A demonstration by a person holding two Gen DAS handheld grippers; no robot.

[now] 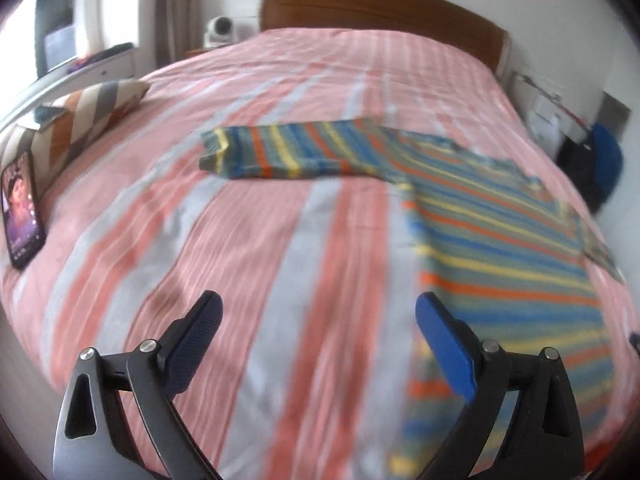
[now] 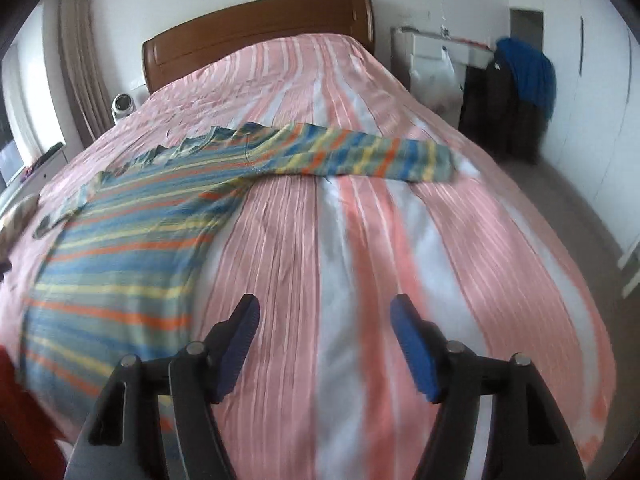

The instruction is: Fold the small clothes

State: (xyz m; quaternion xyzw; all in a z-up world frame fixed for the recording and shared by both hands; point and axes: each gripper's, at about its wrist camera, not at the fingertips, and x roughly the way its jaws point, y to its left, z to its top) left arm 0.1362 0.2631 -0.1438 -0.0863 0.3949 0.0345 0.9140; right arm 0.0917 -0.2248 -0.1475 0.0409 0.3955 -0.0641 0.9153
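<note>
Through the left wrist camera I see my left gripper [image 1: 318, 316] at the bottom of the frame, its 2 fingers [image 1: 444, 344] spread wide with nothing between them, only the pink and white striped bedspread [image 1: 248, 216] below. The striped sweater [image 1: 500, 240] lies flat on the right half of the frame. Its body runs from the lower right up toward the middle, and 1 sleeve [image 1: 288, 152] stretches out level toward the left, cuff end at centre left. The sweater's lower hem is partly hidden behind my right-hand finger and its far side is cut off at the right edge. Everything is smeared by blur, so I cannot read the knit. A phone [image 1: 22, 208] with a lit screen leans at the left edge beside a patterned cushion [image 1: 88, 112].

Through the right wrist camera my right gripper [image 2: 322, 316] sits at the bottom, fingers [image 2: 412, 344] apart and holding nothing, over bare bedspread [image 2: 360, 220]. Here the sweater [image 2: 120, 248] fills the left half, body running from lower left up to the middle, with its other sleeve [image 2: 360, 156] reaching level to the right. Its lower hem is blurred and partly behind my gripper. The wooden headboard [image 2: 256, 28] stands at the top.
</note>
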